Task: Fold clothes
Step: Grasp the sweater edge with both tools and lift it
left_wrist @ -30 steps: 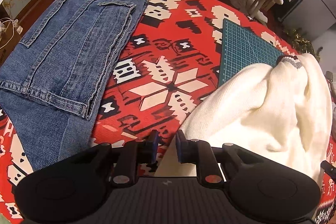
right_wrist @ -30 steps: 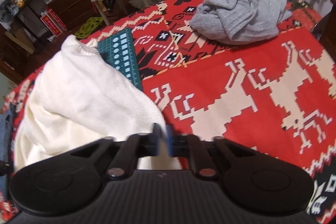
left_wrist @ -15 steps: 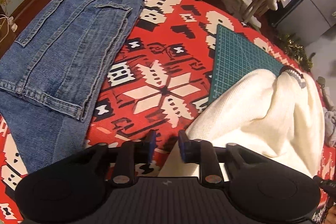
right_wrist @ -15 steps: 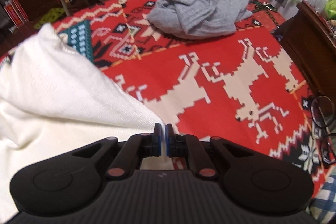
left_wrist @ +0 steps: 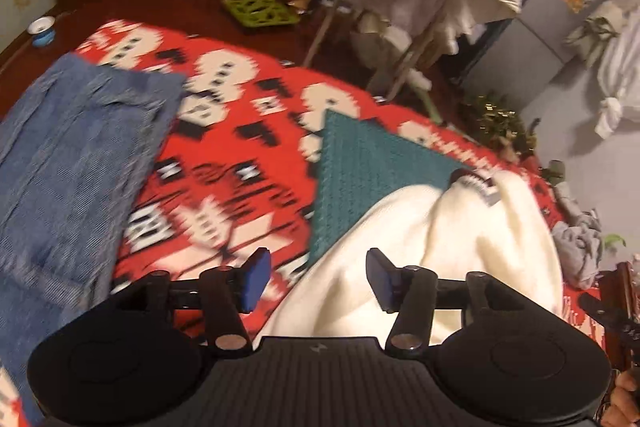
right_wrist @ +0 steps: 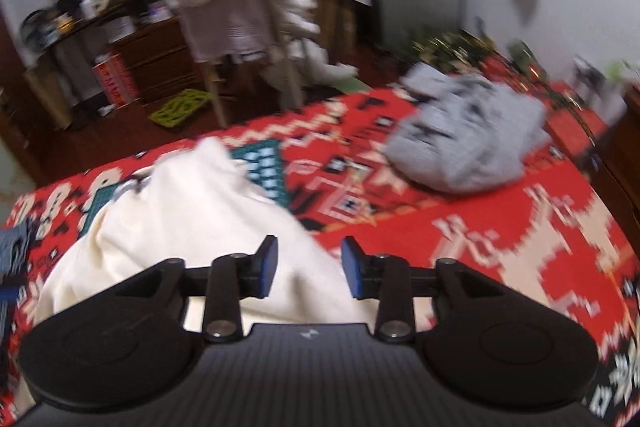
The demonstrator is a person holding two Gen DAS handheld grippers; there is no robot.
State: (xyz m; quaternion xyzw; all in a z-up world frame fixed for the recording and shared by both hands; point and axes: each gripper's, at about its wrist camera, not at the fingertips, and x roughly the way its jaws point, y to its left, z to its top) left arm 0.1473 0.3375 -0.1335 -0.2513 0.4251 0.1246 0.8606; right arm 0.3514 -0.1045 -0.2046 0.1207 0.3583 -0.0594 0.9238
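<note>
Both the left gripper (left_wrist: 316, 279) and right gripper (right_wrist: 308, 273), pinched narrow a moment ago, are now gaping wide and empty, releasing the cream sweater (left_wrist: 460, 247) at lower frame, likely finishing one fold.

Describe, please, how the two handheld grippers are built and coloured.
Left gripper and right gripper match: matte black ribbed bodies bearing a small pale logo, round discs at either side, black linkage arms with silver pivot screws, and blue finger pads. No cables or sleeves show.

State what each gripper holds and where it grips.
Nothing is held: left gripper and right gripper are both open above the white sweater.
</note>
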